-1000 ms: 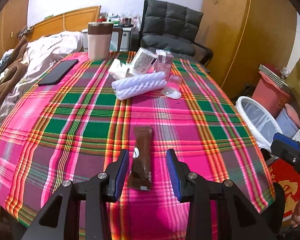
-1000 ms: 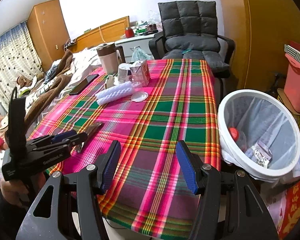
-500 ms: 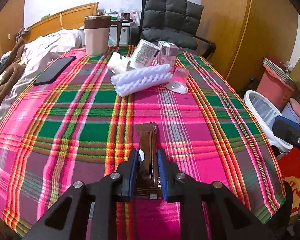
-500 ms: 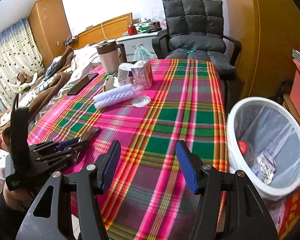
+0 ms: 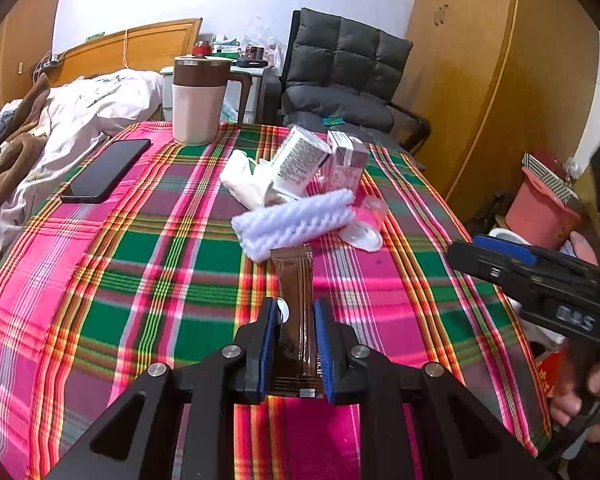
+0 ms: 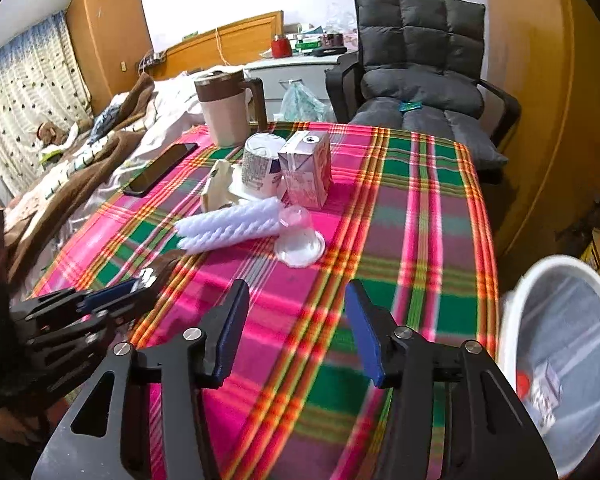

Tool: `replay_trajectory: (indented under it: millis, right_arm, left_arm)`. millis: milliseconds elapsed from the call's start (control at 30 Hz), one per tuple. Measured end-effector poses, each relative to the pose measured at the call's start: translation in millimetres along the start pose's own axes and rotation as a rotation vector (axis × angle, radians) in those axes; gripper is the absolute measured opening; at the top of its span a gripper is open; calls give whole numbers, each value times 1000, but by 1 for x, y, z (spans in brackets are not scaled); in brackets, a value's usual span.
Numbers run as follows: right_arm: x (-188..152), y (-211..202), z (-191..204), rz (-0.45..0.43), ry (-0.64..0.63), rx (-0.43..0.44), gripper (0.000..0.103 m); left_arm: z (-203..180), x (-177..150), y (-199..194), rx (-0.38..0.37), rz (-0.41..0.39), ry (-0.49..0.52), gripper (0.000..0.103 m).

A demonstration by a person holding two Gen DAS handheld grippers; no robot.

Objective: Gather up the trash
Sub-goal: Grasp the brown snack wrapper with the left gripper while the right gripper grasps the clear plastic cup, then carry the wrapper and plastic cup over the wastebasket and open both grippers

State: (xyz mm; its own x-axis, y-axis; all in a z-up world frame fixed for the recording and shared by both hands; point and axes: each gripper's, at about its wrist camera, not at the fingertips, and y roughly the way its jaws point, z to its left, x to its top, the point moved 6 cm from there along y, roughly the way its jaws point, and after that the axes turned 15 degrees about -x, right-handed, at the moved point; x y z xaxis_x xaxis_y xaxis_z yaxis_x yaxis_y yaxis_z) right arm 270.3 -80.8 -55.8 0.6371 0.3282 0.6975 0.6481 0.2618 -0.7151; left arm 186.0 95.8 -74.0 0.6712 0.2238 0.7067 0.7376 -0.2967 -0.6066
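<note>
so the left gripper [image 5: 296, 344] was standing wide around the brown snack wrapper [image 5: 294, 300] a second ago and now its blue pads are clamped on the wrapper's near end; the far end sticks out forward over the plaid tablecloth [image 5: 140, 248], and I can't tell whether it's clear of the cloth yet. That reads to me as the pick being done — what's left for this piece is carrying it across to the white bin [image 6: 560, 344] off the table's right edge, which already has a few bits in it.

The right gripper [image 6: 296, 328] has nothing between its pads and the jaws are closing in a bit; it hangs over bare cloth.

Writing-wise — not much: the wrapper has pale lettering by the right pad, too cut off to read; the tipped tub [image 5: 300, 160] has fine print, and the pink carton [image 6: 306, 168] has graphics, both unreadable; the right gripper's body shows some upside-down characters I can't make out.
</note>
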Motion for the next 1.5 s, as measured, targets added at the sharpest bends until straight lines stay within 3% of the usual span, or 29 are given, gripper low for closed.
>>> replay_trajectory:
  millis: [333,567,1067,1500]
  right_arm:
    - [18,40,7,29,-48,-13,52]
    - [19,52,9,44,-55,17,32]
    - [-1,1,-14,7,-2,4,32]
    - [-26,-37,-44,-9,78,-35,32]
  left_arm:
    - [24,0,1,-34,-10,-54,20]
    - [28,-1,2,-50,-6,-66,20]
    - [7,-3,7,-70,11,-41,20]
    - [-52,-13,0,-110,35,33,20]
